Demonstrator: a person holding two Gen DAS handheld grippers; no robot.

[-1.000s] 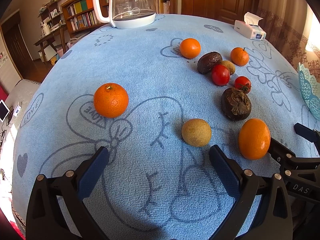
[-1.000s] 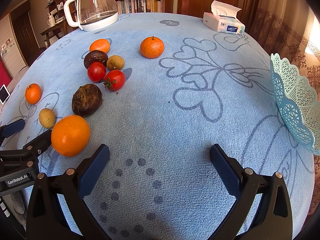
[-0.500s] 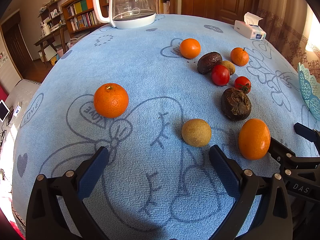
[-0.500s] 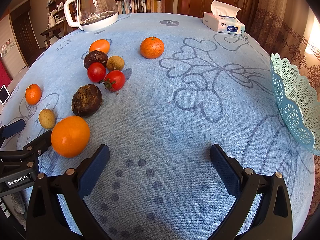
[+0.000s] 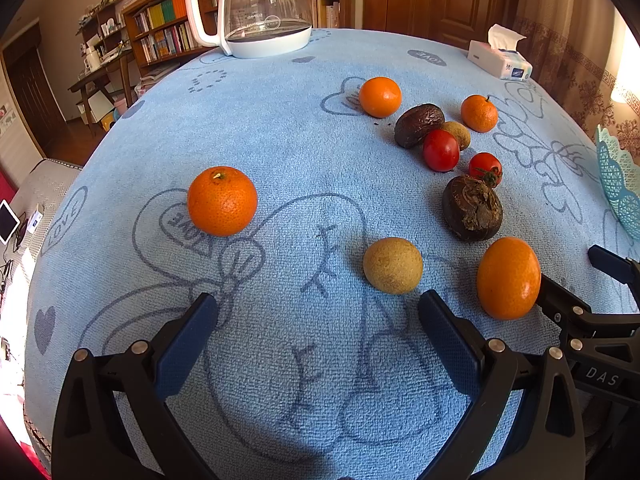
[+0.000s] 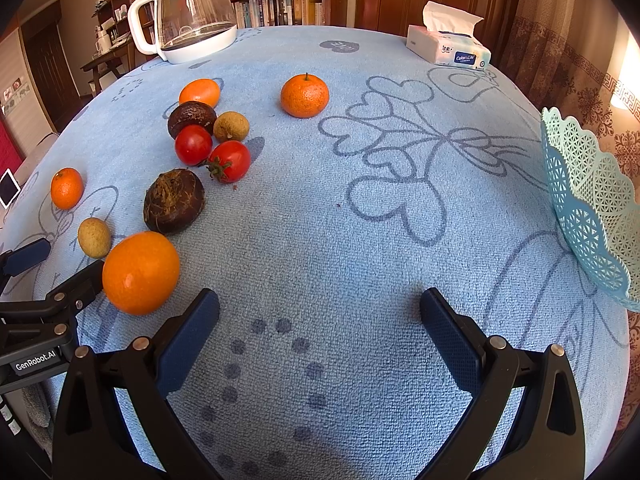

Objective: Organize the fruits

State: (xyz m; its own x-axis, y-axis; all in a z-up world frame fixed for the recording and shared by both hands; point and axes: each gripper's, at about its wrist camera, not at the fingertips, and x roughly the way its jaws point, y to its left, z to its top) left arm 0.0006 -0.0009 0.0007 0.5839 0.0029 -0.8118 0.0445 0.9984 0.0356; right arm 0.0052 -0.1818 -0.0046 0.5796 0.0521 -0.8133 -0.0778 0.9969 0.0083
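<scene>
Round orange fruits [image 6: 140,272] lying loose, awaiting pale-blue lattice plastic basket [image 6: 592,204], probably destination; both tongs [image 5: 318,334] [image 6: 319,330] hovering released, gripping nothing.

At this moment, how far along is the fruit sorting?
Nothing looks done: the blue basket shows no fruit where visible. Nothing is in hand; the left gripper and right gripper are open. Left: all the fruit on the cloth, including the large orange and the tomatoes.
</scene>
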